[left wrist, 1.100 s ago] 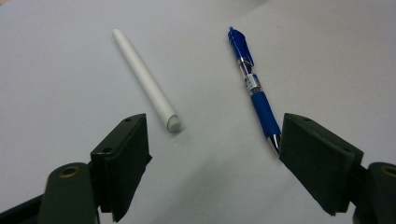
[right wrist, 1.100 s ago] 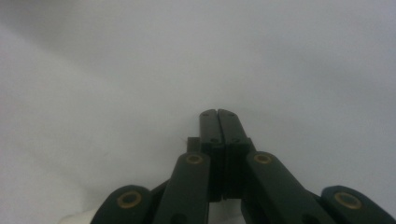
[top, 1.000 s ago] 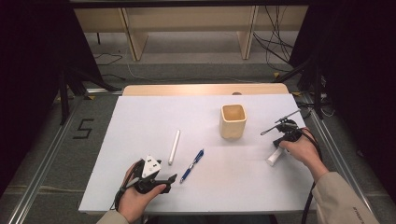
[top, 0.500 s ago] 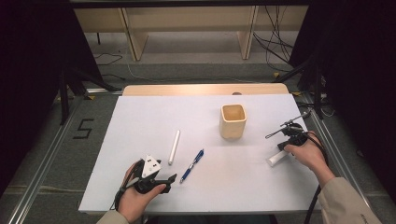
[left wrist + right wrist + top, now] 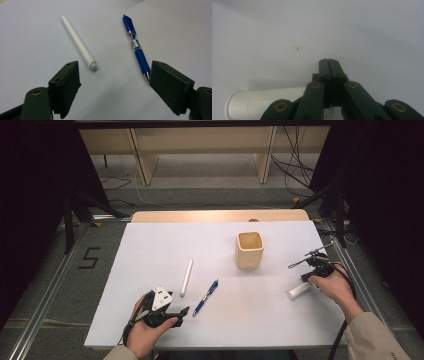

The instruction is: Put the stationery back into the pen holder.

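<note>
My left tongs (image 5: 184,310) rest on the table (image 5: 150,245) at the near edge, spread wide with nothing between them. In the left gripper view the white stick (image 5: 78,43) lies just ahead at about 11 o'clock, and the blue pen (image 5: 136,47) at about 1 o'clock, its metal tip almost at my right-hand pad. I judge both light, stiff and smooth, so they may roll or skid if I nudge one end. I would take either across the middle of its barrel; on the pen the rubbery grip sleeve near the tip looks the surest place

Off at 3 o'clock, my right tongs (image 5: 292,266) are pressed together and pinch nothing at their tips. A short white tube (image 5: 262,105) lies close under them, at 7 o'clock in the right gripper view; whether it touches the linkage I cannot tell. It looks like light, hard plastic, round enough to roll away, so a hold across its middle suits it

Farther out, at 12 o'clock from the pen, stands the wooden cup (image 5: 249,249), upright and open, well apart from everything
</note>
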{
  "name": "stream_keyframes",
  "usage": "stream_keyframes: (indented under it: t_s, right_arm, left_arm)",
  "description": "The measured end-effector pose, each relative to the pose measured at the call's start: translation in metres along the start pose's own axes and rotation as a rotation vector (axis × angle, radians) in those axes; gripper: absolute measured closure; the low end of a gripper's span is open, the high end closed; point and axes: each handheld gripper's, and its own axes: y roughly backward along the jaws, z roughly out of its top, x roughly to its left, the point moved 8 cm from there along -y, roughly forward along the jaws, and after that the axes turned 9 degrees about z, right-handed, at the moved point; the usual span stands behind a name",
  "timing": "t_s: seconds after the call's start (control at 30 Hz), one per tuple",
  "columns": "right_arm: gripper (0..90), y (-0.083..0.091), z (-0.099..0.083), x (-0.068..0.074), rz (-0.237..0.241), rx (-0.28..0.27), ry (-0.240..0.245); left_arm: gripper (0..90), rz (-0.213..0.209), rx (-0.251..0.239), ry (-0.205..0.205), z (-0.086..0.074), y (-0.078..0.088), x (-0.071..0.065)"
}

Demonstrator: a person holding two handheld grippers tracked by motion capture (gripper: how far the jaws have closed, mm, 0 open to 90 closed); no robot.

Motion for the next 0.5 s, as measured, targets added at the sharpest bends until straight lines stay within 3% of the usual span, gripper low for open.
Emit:
stream_keyframes:
  t_s: [0.5]
  right_arm:
    - [89.3,0.0039,-0.0075,-0.0014,-0.007,0.011,-0.021]
  left_arm:
    - [24.0,-0.001,0.001,0.0,-0.0001,-0.0001,-0.0003]
